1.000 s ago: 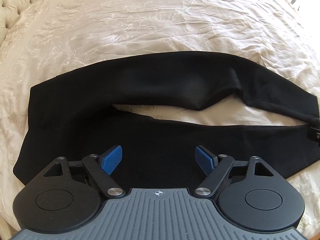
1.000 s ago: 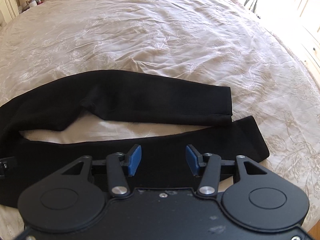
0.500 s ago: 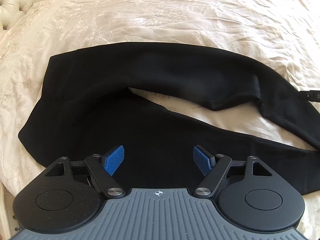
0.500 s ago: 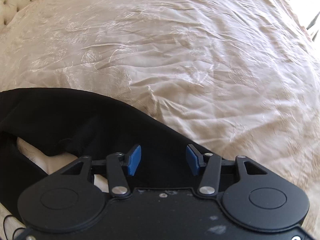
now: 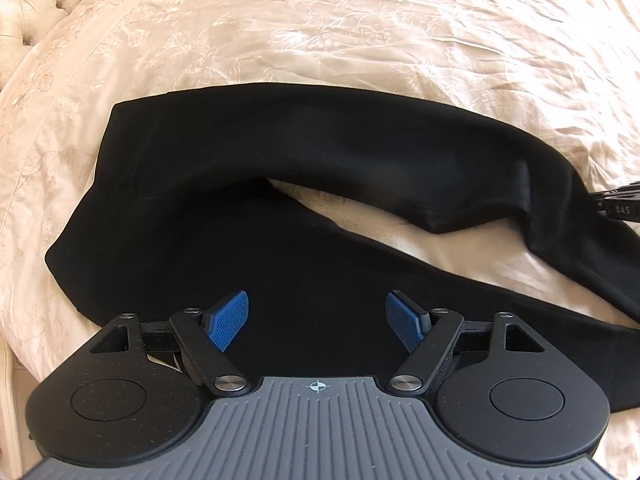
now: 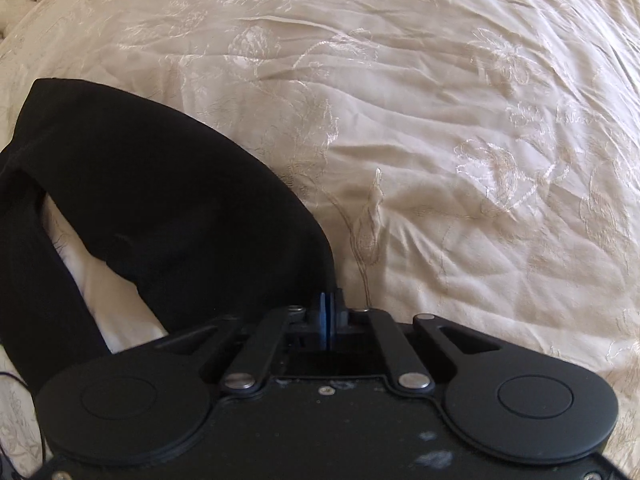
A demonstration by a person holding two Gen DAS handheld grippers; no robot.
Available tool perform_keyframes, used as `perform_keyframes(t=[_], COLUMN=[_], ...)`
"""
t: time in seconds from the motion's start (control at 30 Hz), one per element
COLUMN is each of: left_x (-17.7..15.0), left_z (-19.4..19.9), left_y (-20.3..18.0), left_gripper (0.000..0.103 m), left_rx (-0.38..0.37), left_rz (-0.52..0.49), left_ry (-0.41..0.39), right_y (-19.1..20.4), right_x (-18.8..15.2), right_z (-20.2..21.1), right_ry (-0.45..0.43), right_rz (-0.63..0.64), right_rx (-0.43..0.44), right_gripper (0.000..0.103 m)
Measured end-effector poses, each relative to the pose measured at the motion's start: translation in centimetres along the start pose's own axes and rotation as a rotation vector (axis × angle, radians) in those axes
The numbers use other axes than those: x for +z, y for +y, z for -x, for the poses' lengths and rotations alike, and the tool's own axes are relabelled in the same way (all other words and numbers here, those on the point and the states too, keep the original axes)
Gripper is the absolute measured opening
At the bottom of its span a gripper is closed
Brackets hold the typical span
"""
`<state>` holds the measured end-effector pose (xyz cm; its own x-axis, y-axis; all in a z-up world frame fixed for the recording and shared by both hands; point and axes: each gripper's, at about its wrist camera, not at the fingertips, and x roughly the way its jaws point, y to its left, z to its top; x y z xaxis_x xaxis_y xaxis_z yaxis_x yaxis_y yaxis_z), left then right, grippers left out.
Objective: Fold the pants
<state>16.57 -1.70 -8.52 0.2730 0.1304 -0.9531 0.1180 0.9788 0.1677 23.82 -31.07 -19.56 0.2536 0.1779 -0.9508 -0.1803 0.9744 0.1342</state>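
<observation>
Black pants [image 5: 280,168] lie spread on a cream bedspread, waist at the left, two legs running right with a gap of bedspread between them. My left gripper [image 5: 318,316] is open above the near leg close to the waist, holding nothing. In the right wrist view my right gripper [image 6: 327,312] has its blue pads pressed together at the edge of the far pant leg [image 6: 160,200]; the black fabric runs right up to the pads. The right gripper's tip also shows at the right edge of the left wrist view [image 5: 620,208], on the far leg.
The embroidered cream bedspread [image 6: 460,140] stretches beyond the pants on all sides. A tufted headboard [image 5: 28,4] stands at the far left. The bed's near edge drops off at the lower left of the left wrist view.
My right gripper has moved in to the far pant leg and shut on its edge. My left gripper has shifted left toward the waist and stays open.
</observation>
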Motion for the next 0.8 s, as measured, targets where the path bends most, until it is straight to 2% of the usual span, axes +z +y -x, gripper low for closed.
perform_keyframes(t=[0.1, 0.2, 0.3, 0.4, 0.5, 0.63, 0.8], left_x=[1.9, 4.5, 7.5, 10.8, 13.8, 16.1, 17.4], left_z=[-0.2, -0.9, -1.9, -3.4, -5.3, -7.7, -9.1], left_y=[-0.3, -0.5, -0.7, -0.8, -0.7, -0.8, -2.0], left_gripper=[0.075, 0.075, 0.075, 0.075, 0.075, 0.075, 0.075], left_rx=[-0.011, -0.024, -0.051, -0.098, -0.159, -0.221, -0.185], left_rz=[-0.016, -0.031, -0.031, -0.002, 0.062, 0.137, 0.106], left_ry=[-0.021, -0.045, -0.055, -0.041, -0.003, 0.050, 0.067], right_y=[0.2, -2.1, -3.2, -1.8, -0.8, 0.4, 2.2], right_x=[0.5, 1.4, 1.6, 0.4, -0.5, -1.9, -5.5], right_z=[2.3, 4.9, 5.3, 4.3, 3.6, 5.3, 7.6], right_ry=[-0.064, -0.177, -0.203, -0.207, -0.225, -0.285, -0.319], right_rz=[0.105, 0.034, -0.026, 0.028, 0.038, 0.059, 0.145], right_rx=[-0.095, -0.174, -0.220, -0.259, -0.284, -0.291, -0.264], right_gripper=[0.002, 0.001, 0.001, 0.001, 0.002, 0.002, 0.002])
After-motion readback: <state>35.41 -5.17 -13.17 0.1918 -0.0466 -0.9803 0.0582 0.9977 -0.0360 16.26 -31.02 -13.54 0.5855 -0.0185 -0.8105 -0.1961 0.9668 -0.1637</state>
